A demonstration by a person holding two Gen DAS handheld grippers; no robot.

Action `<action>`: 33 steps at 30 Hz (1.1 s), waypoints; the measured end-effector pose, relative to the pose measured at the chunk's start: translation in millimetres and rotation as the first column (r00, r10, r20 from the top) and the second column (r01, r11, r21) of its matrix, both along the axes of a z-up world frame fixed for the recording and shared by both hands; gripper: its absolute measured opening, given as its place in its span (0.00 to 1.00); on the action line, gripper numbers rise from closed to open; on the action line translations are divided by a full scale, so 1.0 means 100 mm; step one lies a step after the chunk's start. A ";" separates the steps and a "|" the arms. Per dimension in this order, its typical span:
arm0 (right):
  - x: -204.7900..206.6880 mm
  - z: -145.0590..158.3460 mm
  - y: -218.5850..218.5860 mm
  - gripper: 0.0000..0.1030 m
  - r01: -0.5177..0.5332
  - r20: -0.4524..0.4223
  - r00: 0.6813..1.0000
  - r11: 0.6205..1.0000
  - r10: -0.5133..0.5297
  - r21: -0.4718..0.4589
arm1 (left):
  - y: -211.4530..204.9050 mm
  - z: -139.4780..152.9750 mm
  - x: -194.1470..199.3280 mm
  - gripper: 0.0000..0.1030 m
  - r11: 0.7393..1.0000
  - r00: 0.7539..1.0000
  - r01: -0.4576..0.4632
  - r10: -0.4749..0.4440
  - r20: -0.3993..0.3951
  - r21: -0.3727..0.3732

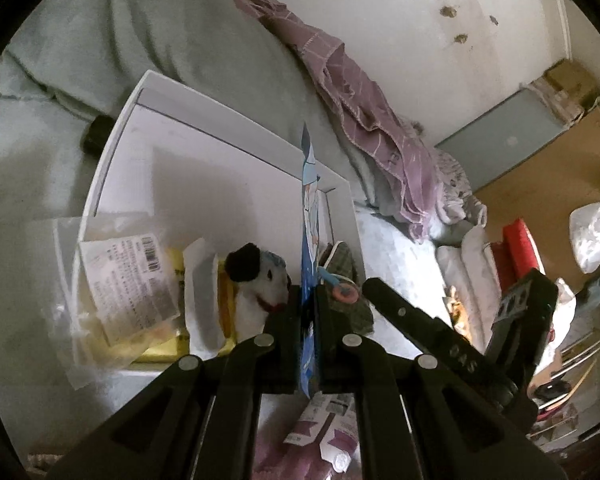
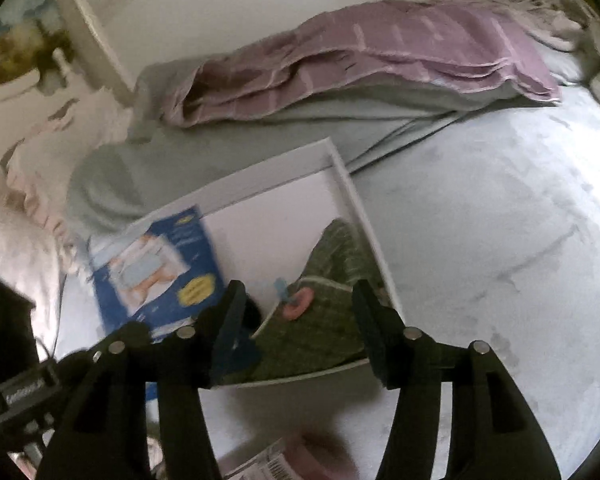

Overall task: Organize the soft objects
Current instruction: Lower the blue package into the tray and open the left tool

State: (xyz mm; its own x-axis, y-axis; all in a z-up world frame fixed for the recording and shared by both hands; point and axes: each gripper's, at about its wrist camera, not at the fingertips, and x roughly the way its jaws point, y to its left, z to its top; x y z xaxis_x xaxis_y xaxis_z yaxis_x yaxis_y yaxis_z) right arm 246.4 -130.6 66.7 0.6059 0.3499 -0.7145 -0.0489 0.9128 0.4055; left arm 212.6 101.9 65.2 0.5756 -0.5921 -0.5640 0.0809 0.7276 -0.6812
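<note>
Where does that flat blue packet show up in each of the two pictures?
Left wrist view: the blue packet stands edge-on at centre, pinched in the left tongs.
Right wrist view: it shows face-on, lower left, left of the right tongs.
Shared landmark: the green checked cloth in the white tray.

Lighting: dim indoor daylight, muted and greyish in both views. Brightest patch: the bed sheet (image 2: 500, 208) at right in the right wrist view, washed nearly white. Shadows: soft and dark inside the white box (image 1: 204, 184); each hand-held gripper reads as near-black silhouette. Distortion: strong fisheye bending, black vignette in the corners. Blur: right wrist view smeared by motion, print on the blue package (image 2: 160, 268) illegible; left wrist view sharper, grainy.
</note>
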 end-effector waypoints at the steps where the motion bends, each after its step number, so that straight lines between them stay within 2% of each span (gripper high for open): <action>1: 0.00 -0.03 0.00 0.56 -0.001 -0.013 1.000 1.000 0.001 0.000 | -0.02 0.01 0.01 0.03 1.000 1.000 -0.006 0.006 0.004 0.009; 3: 0.02 -0.06 -0.04 0.55 0.001 -0.040 0.999 1.000 -0.002 -0.010 | -0.05 0.04 0.04 0.03 1.000 1.000 -0.009 0.009 0.010 0.010; 6: -0.03 -0.04 -0.19 0.56 0.005 -0.034 0.999 0.999 -0.004 0.052 | -0.12 0.06 0.17 0.03 1.000 1.000 0.002 -0.002 0.002 -0.008; 10: -0.05 0.00 -0.29 0.56 0.011 -0.023 1.000 0.996 -0.009 0.087 | -0.25 0.15 0.48 0.03 0.998 1.000 -0.024 0.025 -0.010 0.062; 15: -0.07 -0.01 -0.23 0.55 -0.019 -0.016 1.000 0.996 0.020 0.086 | -0.33 0.16 0.76 0.03 0.996 0.997 -0.065 0.067 -0.032 0.058; 18: -0.08 0.01 -0.20 0.55 -0.034 0.000 0.999 0.996 0.034 0.079 | -0.48 0.08 0.86 0.03 0.984 0.993 -0.103 0.111 -0.048 0.146; 21: -0.10 0.04 -0.21 0.55 -0.040 0.017 0.999 0.996 0.039 0.075 | -0.64 -0.05 0.93 0.03 0.953 0.982 -0.147 0.173 -0.076 0.265; 23: -0.11 0.05 -0.23 0.55 -0.039 0.019 0.999 0.996 0.038 0.076 | -0.73 -0.09 0.96 0.04 0.941 0.979 -0.139 0.177 -0.098 0.309; 27: -0.11 0.04 -0.27 0.55 -0.030 0.007 1.000 0.996 0.030 0.080 | -0.87 -0.17 1.02 0.05 0.895 0.971 -0.103 0.186 -0.153 0.433; 28: -0.11 0.04 -0.27 0.55 -0.028 0.004 1.000 0.996 0.028 0.081 | -0.90 -0.23 1.05 0.05 0.889 0.964 -0.086 0.188 -0.187 0.451; 33: -0.11 0.04 -0.26 0.55 -0.043 -0.001 0.999 0.996 0.044 0.083 | -0.93 -0.25 1.05 0.06 0.892 0.970 -0.029 0.135 -0.203 0.451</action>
